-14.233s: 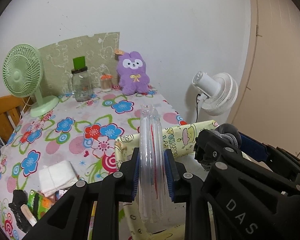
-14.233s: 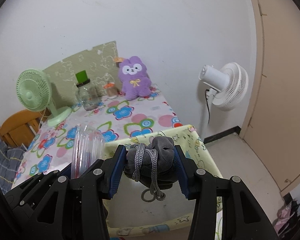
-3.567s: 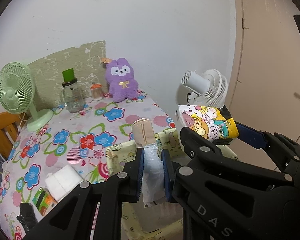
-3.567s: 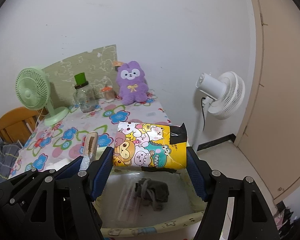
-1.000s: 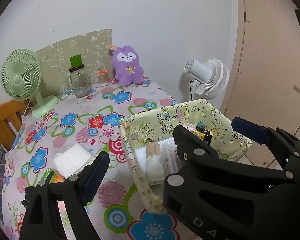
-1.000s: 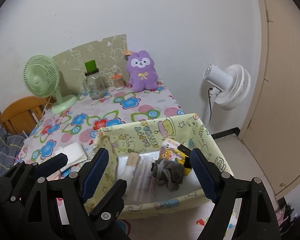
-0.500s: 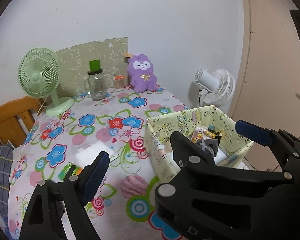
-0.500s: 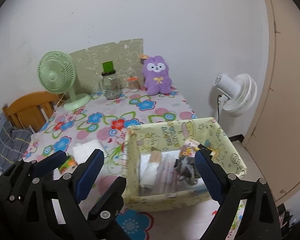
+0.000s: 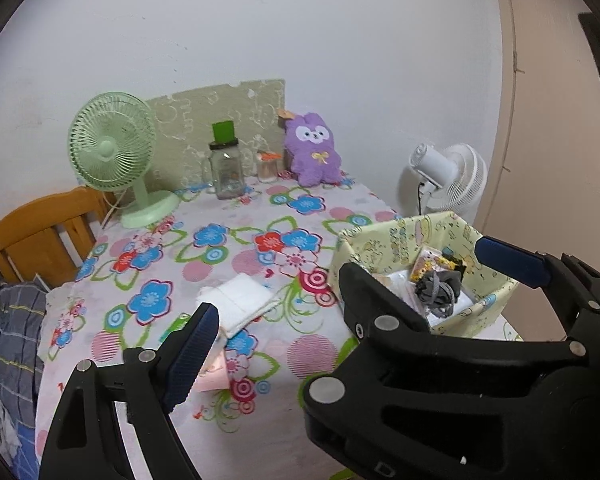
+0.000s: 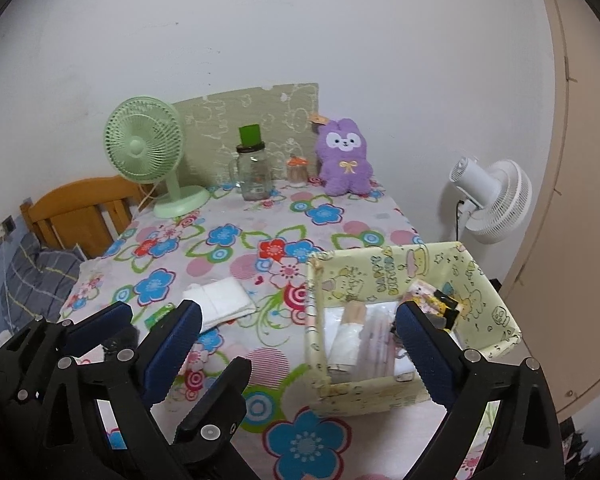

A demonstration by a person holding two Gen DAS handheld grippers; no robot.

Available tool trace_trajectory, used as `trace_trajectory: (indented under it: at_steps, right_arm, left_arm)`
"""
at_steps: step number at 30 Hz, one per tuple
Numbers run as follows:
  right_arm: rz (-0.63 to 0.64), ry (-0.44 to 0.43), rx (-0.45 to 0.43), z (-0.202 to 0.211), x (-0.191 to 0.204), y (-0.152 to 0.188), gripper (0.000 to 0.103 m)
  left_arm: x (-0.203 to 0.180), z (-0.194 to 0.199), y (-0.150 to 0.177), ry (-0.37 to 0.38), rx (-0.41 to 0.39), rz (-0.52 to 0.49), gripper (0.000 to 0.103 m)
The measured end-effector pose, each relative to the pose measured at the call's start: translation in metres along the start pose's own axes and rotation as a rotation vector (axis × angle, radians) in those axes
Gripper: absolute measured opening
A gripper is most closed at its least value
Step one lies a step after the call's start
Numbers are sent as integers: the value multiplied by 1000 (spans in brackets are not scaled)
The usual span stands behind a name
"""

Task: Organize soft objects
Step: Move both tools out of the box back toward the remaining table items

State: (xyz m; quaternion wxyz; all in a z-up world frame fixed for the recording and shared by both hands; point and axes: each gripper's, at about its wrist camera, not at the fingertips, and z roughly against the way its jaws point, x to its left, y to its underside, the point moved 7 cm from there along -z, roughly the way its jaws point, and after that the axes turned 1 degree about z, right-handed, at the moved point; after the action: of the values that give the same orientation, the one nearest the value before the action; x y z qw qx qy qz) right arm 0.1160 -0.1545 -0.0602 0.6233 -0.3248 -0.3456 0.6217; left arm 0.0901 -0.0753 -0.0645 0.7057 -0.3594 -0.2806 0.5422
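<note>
Both hand-held grippers, left [image 9: 340,312] and right [image 10: 298,334], are spread and empty. The folded white cloth [image 10: 219,298], left of the yellow basket [image 10: 388,268], looks light and floppy; pinch its folded edge.

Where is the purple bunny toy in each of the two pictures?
Left wrist view: the purple bunny toy sits at the far end of the table, just above the middle of the picture, against the wall.
Right wrist view: the toy is at the far end too, a little right of the middle.
Shared landmark: the glass jar with a green top stands to its left in both.
</note>
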Motion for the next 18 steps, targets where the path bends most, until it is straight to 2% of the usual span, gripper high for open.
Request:
trace_trajectory:
  at_steps: [10, 18]
  right_arm:
    - [34, 0, -19, 5, 24, -3, 99]
    - [43, -39, -24, -1, 44, -2, 99]
  left_arm:
    - [21, 10, 4, -3, -4, 11, 88]
    - [41, 10, 9, -34, -5, 37, 87]
